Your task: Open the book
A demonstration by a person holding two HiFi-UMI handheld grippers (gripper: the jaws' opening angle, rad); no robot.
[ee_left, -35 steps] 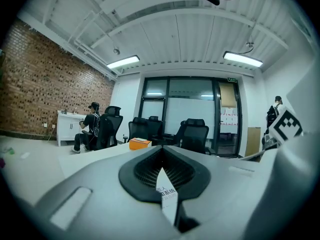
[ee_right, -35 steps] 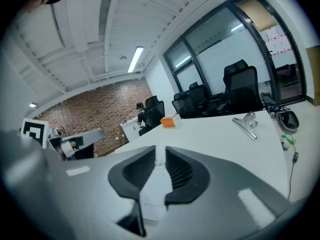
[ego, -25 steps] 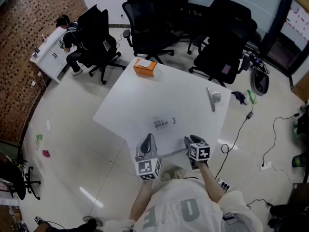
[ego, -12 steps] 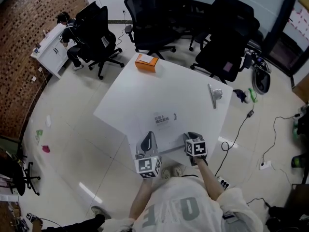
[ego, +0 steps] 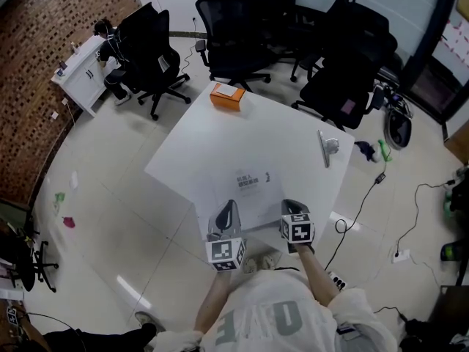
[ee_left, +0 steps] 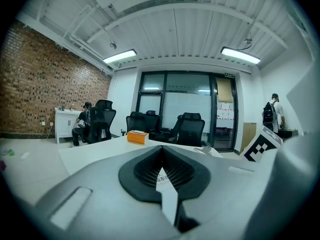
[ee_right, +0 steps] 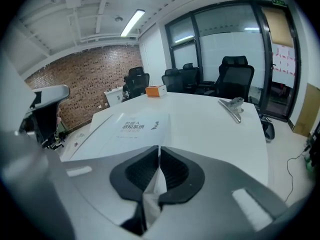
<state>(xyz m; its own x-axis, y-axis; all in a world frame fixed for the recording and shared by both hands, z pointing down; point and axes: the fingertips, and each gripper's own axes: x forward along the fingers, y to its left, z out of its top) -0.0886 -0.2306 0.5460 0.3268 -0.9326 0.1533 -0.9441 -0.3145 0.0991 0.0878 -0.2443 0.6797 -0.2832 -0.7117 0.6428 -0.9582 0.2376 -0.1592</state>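
Right claw just closed on the one book's near edge, left claw pinching it too; table edge at six, bare tabletop toward twelve.

Table layout, seen from the head view.
The book is laid on the table at its near edge. A box is set at the far corner, well apart from the book, and a clip near the right edge. Chairs are grouped behind the table.
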